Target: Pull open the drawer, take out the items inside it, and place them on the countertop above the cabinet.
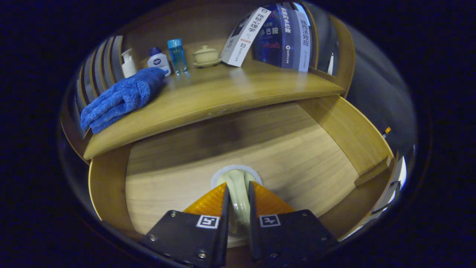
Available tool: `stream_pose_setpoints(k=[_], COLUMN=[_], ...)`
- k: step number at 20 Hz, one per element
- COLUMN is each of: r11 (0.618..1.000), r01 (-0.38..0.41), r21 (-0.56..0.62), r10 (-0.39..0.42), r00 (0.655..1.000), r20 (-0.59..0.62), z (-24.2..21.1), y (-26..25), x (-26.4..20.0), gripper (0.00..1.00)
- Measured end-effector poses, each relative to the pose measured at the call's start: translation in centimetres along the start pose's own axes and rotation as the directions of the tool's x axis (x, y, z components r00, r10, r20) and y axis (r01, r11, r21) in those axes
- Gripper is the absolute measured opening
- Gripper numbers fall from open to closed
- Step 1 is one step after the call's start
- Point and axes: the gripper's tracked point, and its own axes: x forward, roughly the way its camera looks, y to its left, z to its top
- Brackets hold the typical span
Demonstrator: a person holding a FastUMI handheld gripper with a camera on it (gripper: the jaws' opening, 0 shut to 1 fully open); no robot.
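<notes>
The drawer [156, 178] is standing pulled out, its floor lying bare to left, right and far side of the pale cup [238, 182] that the gripper [238, 193] is clamping between both fingers. The countertop [223, 96] is overhanging the drawer's far part. On it, a blue towel [121, 98] is crowding the left, bottles [160, 61], a lidded bowl [205, 56] and books [275, 35] are lining the far edge; the near middle and right are lying free.

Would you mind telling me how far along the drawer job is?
Done: the drawer is pulled open, and a blue towel lies on the countertop. In hand: the gripper is closed on a pale cup inside the drawer. Left: placing it on the countertop.
</notes>
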Motion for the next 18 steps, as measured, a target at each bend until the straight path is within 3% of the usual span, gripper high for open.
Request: stream_pose_setpoints(k=[1,2,9,14,18], r11=[1.000,1.000,0.999,0.991,0.998], r01=[-0.008,-0.015,-0.014,-0.076,-0.058], r21=[0.001,0.024,0.043,0.106,0.038], r10=[0.008,0.015,0.013,0.053,0.050], r00=[1.000,1.000,0.999,0.978,0.982], r20=[0.010,0.009,0.037,0.200,0.184], z=[0.1,0.1,0.6,3.0,2.5], y=[0.1,-0.1,-0.1,0.4,1.5], x=[-0.1,0.0,0.1,-0.8,-1.4], gripper=[0.25,0.12,0.13,0.12,0.12])
